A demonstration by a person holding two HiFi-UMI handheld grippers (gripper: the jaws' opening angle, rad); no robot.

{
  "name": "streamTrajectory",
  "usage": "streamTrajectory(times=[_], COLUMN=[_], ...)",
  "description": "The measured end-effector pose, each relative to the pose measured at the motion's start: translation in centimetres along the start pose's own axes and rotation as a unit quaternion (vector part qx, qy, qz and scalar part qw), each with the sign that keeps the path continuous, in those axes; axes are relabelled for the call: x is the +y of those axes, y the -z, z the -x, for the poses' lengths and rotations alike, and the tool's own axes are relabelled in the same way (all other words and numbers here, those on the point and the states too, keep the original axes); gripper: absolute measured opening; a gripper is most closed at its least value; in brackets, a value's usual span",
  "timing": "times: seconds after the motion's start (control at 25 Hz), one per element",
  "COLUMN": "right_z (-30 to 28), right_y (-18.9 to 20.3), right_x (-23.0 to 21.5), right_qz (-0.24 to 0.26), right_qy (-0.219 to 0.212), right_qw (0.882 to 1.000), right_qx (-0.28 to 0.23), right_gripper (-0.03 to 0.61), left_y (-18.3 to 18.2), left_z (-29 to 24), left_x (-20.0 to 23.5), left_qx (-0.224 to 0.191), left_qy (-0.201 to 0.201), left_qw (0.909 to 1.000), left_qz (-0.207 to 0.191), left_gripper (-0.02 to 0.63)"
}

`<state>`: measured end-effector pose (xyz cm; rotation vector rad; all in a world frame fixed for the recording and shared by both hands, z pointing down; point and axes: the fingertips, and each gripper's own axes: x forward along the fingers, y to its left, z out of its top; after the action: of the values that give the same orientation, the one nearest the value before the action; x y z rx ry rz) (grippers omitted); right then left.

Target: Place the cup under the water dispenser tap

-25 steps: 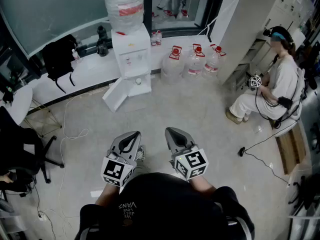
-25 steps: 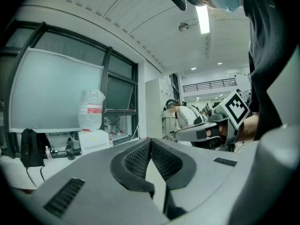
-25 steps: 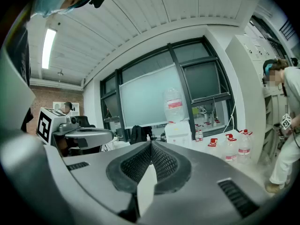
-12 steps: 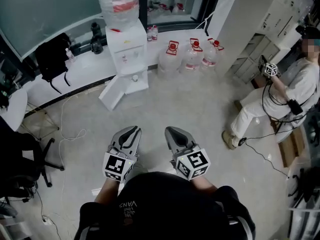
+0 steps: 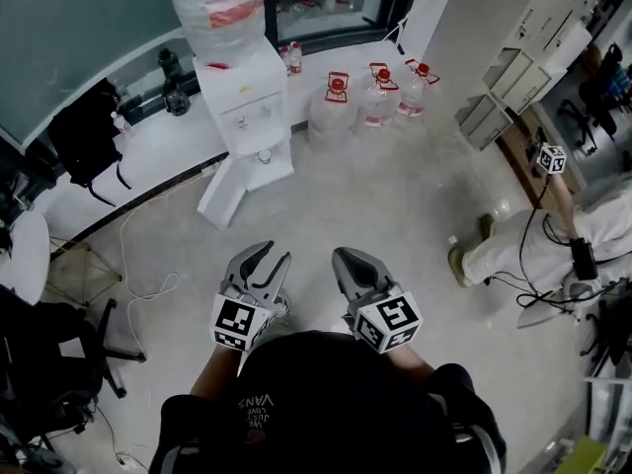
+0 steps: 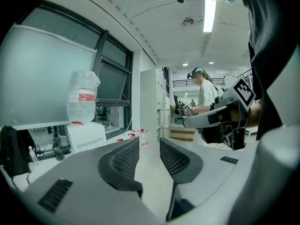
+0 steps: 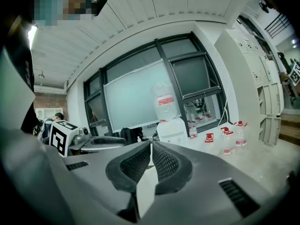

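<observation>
A white water dispenser (image 5: 247, 107) with a big clear bottle (image 5: 215, 8) on top stands against the far window ledge. A small pale cup (image 5: 264, 156) sits in its niche below the taps. Both grippers hover over the floor well short of it, close to my body. My left gripper (image 5: 269, 260) has its jaws opening, with nothing between them; its own view shows the gap (image 6: 150, 146) and the dispenser (image 6: 86, 135) beyond. My right gripper (image 5: 348, 262) is shut and empty, its tips meeting in its own view (image 7: 151, 145), with the dispenser (image 7: 172, 128) ahead.
The dispenser's lower door (image 5: 225, 194) hangs open toward the floor. Three water jugs (image 5: 378, 99) stand right of it. A person (image 5: 538, 240) sits at the right with cables on the floor. A black bag (image 5: 84, 136) lies on the ledge, and a chair (image 5: 39, 363) is at the left.
My left gripper's jaws have gone from shut to parted. The head view has shifted, so the dispenser now lies further up and left and the seated person nearer the right edge.
</observation>
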<state>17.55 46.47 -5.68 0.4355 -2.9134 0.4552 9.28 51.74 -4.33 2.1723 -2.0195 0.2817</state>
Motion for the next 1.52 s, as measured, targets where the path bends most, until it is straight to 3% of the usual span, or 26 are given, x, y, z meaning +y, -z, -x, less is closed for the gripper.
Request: streamTrajectory(times=[0.32, 0.68, 1.0, 1.52], right_z=[-6.6, -11.2, -13.6, -21.5], right_y=[-0.6, -0.5, -0.1, -3.0], right_x=[1.8, 1.2, -4.3, -17.4], right_qz=[-0.018, -0.034, -0.059, -0.05], right_qy=[0.037, 0.064, 0.078, 0.041], right_qw=[0.999, 0.997, 0.995, 0.997], right_qx=[-0.007, -0.003, 0.011, 0.034], right_gripper=[0.044, 0.044, 0.044, 0.044], left_y=[1.0, 3.1, 3.9, 3.6], left_z=[-0.1, -2.1, -8.0, -23.7], left_x=[7.2, 13.2, 14.9, 20.1], left_qx=[0.014, 0.037, 0.048, 0.059], left_qy=[0.042, 0.056, 0.065, 0.031], left_qw=[0.9989, 0.9975, 0.9964, 0.9975], left_qz=[-0.014, -0.023, -0.026, -0.025], left_gripper=[0.133, 0.137, 0.138, 0.138])
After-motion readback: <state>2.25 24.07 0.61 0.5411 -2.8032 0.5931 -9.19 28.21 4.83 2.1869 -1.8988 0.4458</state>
